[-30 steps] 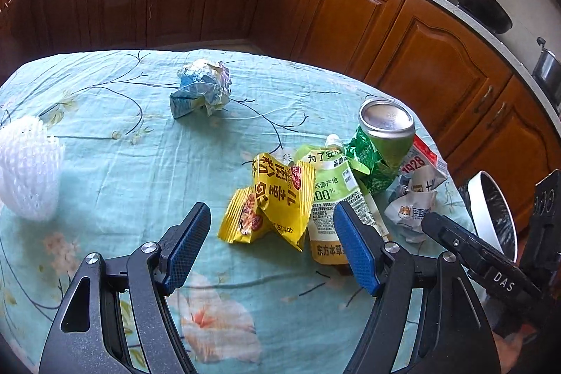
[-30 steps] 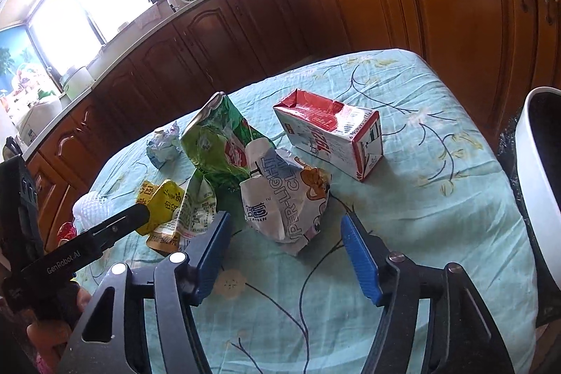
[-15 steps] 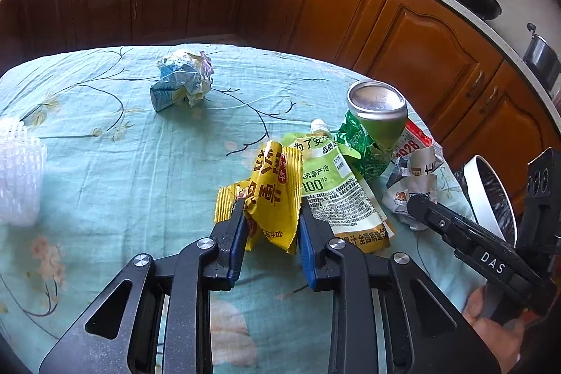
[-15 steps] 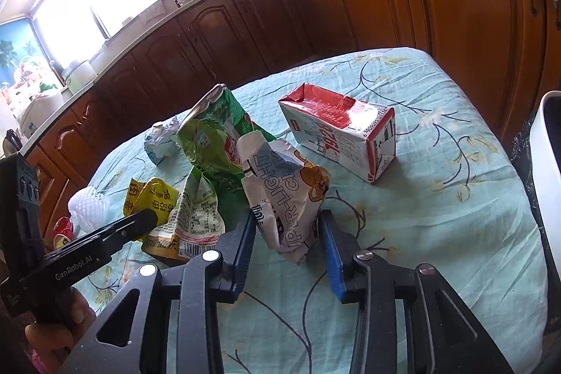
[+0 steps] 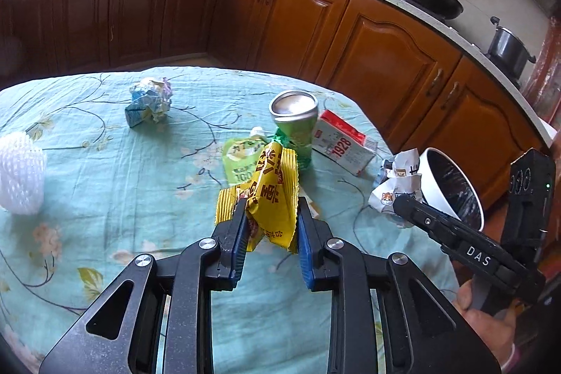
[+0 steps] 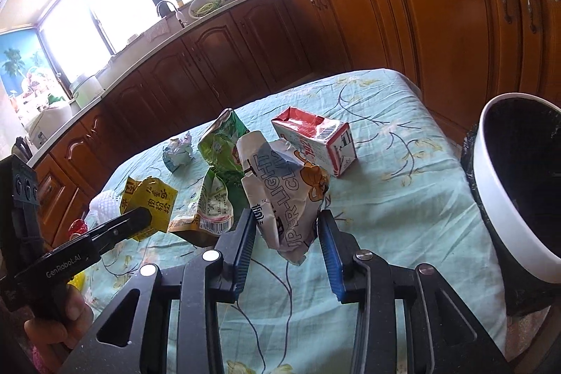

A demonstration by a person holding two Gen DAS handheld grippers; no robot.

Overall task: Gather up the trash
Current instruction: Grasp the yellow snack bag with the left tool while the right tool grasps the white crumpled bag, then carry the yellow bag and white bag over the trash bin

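Observation:
My left gripper [image 5: 269, 209] is shut on a crumpled yellow snack wrapper [image 5: 271, 195], which hangs lifted off the teal tablecloth [image 5: 105, 184]; the same yellow wrapper [image 6: 149, 200] shows in the right wrist view. My right gripper [image 6: 285, 226] is shut on a white crumpled wrapper [image 6: 280, 198], also raised above the cloth; this white wrapper [image 5: 396, 191] appears at the right of the left wrist view. Still on the table are a green pouch [image 5: 242, 160], a green can [image 5: 294, 118], a red-and-white carton [image 5: 343, 146] and a blue-white crumpled ball [image 5: 149, 100].
A white trash bin [image 6: 491, 198] with a black liner stands off the table's right edge. A white foam fruit net [image 5: 19, 170] lies at the far left. Brown kitchen cabinets [image 5: 280, 23] curve behind the table.
Both grippers went from wide open to shut: the left on the yellow wrapper, the right on the white one. Both wrappers now hang lifted off the cloth.

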